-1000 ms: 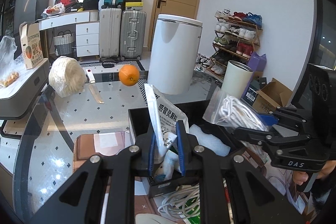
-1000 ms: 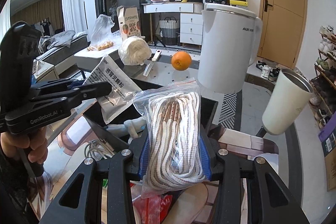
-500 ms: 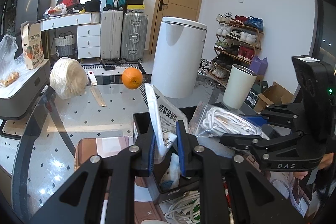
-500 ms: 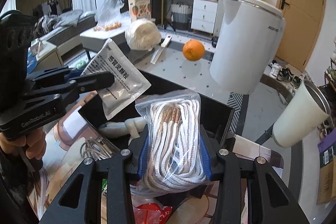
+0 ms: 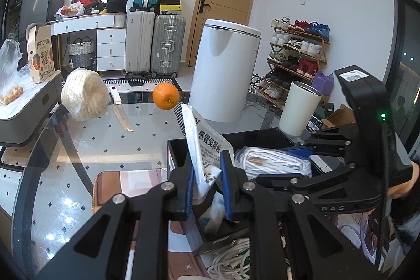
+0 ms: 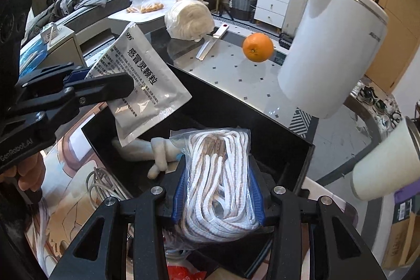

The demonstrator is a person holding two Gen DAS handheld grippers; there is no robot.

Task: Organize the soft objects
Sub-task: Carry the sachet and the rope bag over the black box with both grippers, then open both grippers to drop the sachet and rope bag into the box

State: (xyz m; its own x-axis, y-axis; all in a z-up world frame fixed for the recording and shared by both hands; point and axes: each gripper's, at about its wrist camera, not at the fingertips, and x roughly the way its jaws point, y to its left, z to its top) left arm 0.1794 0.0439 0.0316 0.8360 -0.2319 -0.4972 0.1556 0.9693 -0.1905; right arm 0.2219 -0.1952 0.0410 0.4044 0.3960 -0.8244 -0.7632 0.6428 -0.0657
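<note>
Glass table (image 5: pixel 78 148), black bin (image 6: pixel 262 127) as reference: my right gripper (image 6: pixel 218 190) angled down over it, clamped on rope bag (image 6: pixel 220 175); left gripper (image 5: pixel 207 185) pinching medicine sachet (image 5: pixel 207 148) above its near-left corner

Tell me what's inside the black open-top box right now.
In the black open-top box lies a knotted white cloth bundle. The clear zip bag of striped white rope in the right gripper covers the rest of the floor.
</note>
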